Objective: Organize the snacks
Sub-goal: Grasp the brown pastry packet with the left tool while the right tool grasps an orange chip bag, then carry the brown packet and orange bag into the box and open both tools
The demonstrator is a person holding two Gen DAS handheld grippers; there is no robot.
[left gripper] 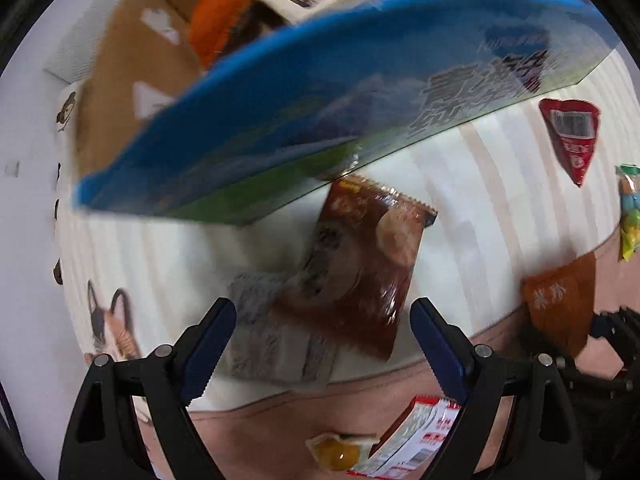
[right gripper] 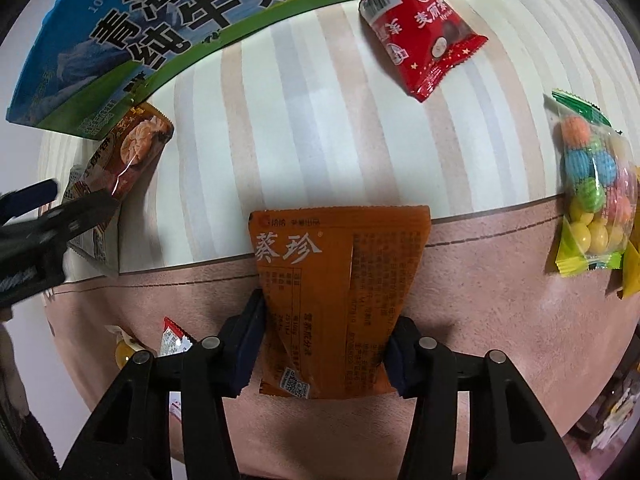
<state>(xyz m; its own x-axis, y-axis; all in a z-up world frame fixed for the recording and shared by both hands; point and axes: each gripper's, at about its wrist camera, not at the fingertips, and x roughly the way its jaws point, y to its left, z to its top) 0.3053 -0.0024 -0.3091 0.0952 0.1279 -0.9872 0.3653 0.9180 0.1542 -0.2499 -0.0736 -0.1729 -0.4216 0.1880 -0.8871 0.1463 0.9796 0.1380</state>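
Note:
My right gripper is shut on an orange snack packet that lies flat on the pink edge of the table mat; both pads pinch its lower sides. The same packet shows at the right of the left wrist view. My left gripper is open and points down over a brown snack packet, which lies partly on a grey-white packet. Neither finger touches them. In the right wrist view the brown packet lies at the far left, beside the left gripper's fingers.
A blue-and-green milk carton box stands at the back, holding several snacks such as an orange bag. A red packet and a bag of coloured candy balls lie to the right. A jelly cup and a red-white packet lie near the front.

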